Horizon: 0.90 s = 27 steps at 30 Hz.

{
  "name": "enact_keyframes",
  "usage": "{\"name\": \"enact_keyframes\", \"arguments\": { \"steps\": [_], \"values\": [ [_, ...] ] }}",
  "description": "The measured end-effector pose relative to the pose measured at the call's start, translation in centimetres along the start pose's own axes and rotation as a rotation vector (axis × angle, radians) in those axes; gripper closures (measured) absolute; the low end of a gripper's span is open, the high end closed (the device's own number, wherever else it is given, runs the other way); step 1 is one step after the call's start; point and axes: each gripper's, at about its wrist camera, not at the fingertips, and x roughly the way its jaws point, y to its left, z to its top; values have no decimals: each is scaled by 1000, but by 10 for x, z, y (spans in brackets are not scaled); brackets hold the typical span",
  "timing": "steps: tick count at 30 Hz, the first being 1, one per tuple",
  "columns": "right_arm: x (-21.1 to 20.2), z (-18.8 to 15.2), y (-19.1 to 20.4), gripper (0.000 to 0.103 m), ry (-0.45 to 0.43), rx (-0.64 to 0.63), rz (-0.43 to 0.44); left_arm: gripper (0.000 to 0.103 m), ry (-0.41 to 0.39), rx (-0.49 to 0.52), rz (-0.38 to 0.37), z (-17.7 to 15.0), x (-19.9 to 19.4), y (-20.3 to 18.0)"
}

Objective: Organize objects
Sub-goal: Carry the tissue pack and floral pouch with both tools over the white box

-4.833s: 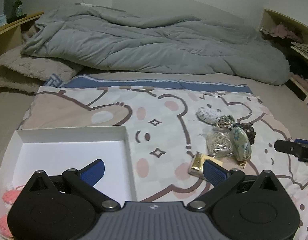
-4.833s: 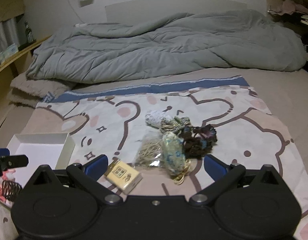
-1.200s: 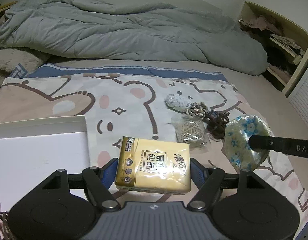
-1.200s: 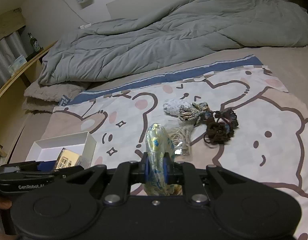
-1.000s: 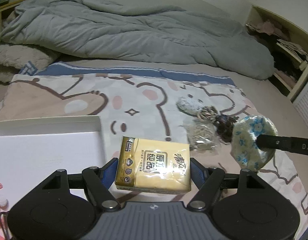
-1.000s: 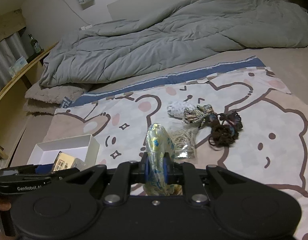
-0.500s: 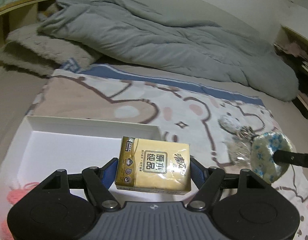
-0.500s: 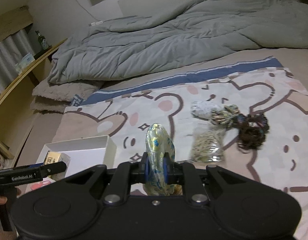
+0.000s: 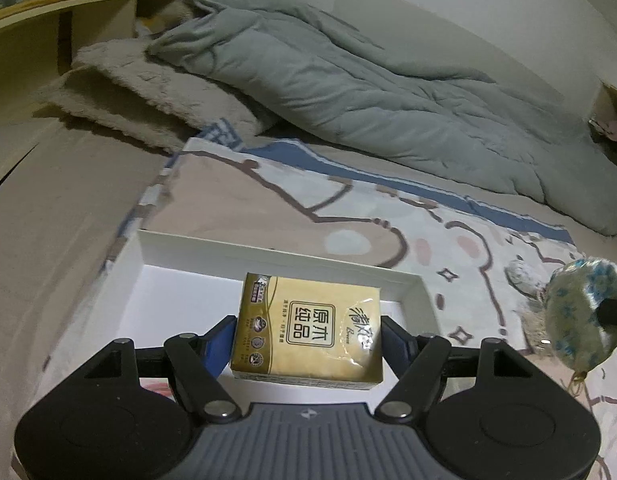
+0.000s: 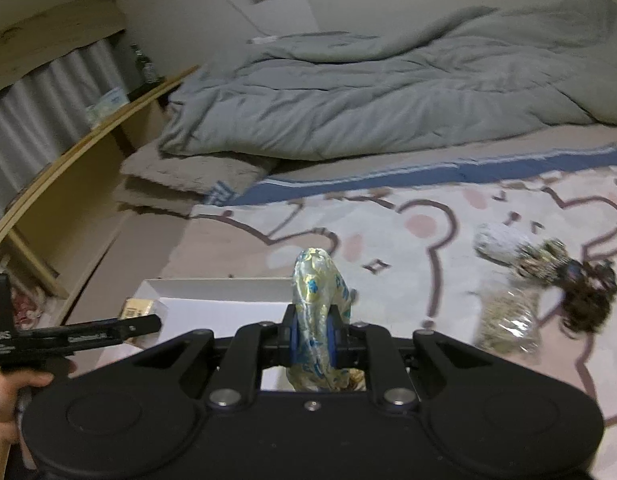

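Bed – tissue pack (image 9: 308, 326) clamped in left gripper (image 9: 308, 340) (over white box (image 9: 268, 256)).

A gold tissue pack (image 9: 308, 326), a white box (image 9: 276, 248), a blue-flowered pale pouch (image 10: 318, 312), and a grey quilt (image 9: 348, 92).

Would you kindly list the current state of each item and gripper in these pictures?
left gripper: shut on tissue pack
tissue pack: held above the white box
right gripper: shut on floral pouch
floral pouch: held, upright
white box: open
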Motion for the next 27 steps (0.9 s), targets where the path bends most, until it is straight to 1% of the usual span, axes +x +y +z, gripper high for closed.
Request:
{"name": "enact_keyframes", "arguments": {
  "steps": [5,13,16,19,21,24,27],
  "values": [
    [15,8,22,89,9,-40,39,28,7,2,26,0,6,25],
    [55,11,57,89,47,-88,92,28,23,-46,46,-5,20,67],
    [73,12,77,89,64,-143,135,28,35,-44,54,-8,28,75],
    [87,13,99,89,71,-208,160,28,48,-23,56,-11,34,80],
    [96,14,110,89,78,-235,172,28,63,-17,57,-14,39,83],
    [110,17,125,89,89,-271,184,28,125,-9,65,-21,48,87],
    [125,18,137,89,103,-291,188,28,160,7,66,-28,50,92]
  ]
}}
